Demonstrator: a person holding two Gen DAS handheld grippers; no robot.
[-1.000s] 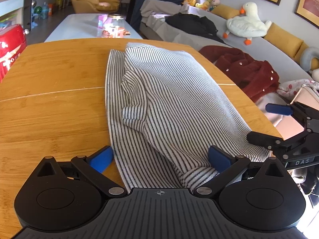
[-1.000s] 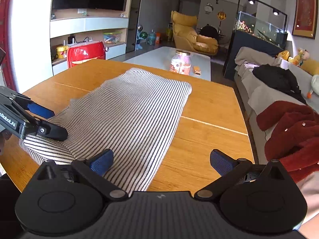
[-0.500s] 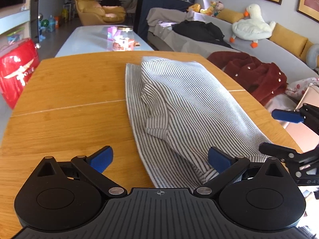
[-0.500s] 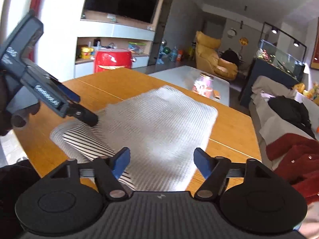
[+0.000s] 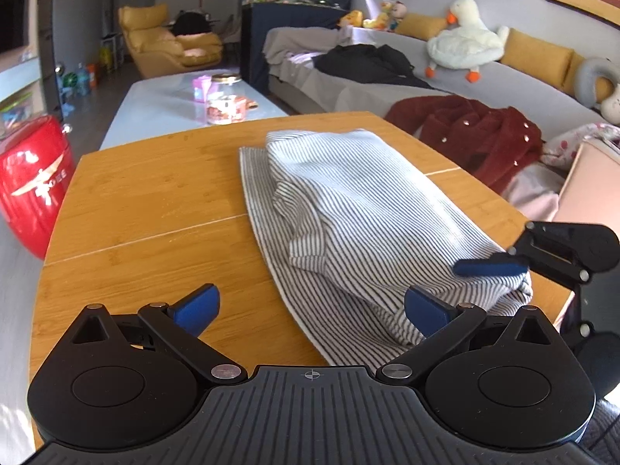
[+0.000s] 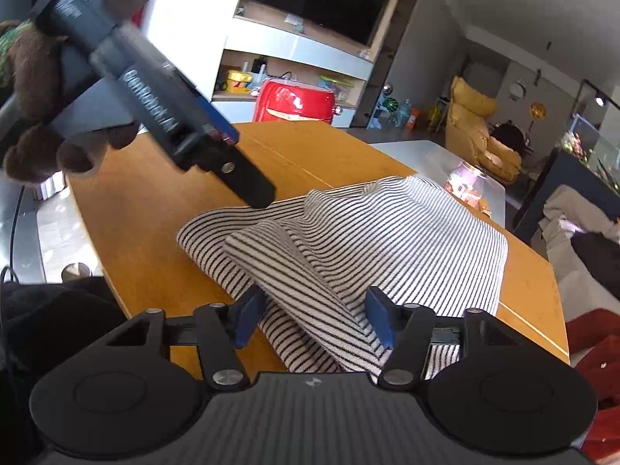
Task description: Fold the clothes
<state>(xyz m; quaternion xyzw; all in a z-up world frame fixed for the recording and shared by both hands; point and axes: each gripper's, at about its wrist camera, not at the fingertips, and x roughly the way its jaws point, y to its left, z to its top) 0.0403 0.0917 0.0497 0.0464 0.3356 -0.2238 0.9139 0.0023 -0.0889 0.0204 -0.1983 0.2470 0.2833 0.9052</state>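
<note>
Striped garment [image 5: 360, 209] lies on table [image 5: 147, 201]; left claw [image 5: 310, 306] spread wide, right claw [image 6: 314, 317] half-closed around a fold

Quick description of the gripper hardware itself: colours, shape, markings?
Both tongs, left and right, share one build: matte black ribbed body, two round black housings, black linkage arms with silver pivot screws, blue finger pads. White lettering runs along the left one's side.

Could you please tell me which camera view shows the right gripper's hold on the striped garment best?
The right wrist view: the right gripper straddles a raised fold of the striped garment. The left wrist view shows only one blue finger over the cloth's corner.
</note>
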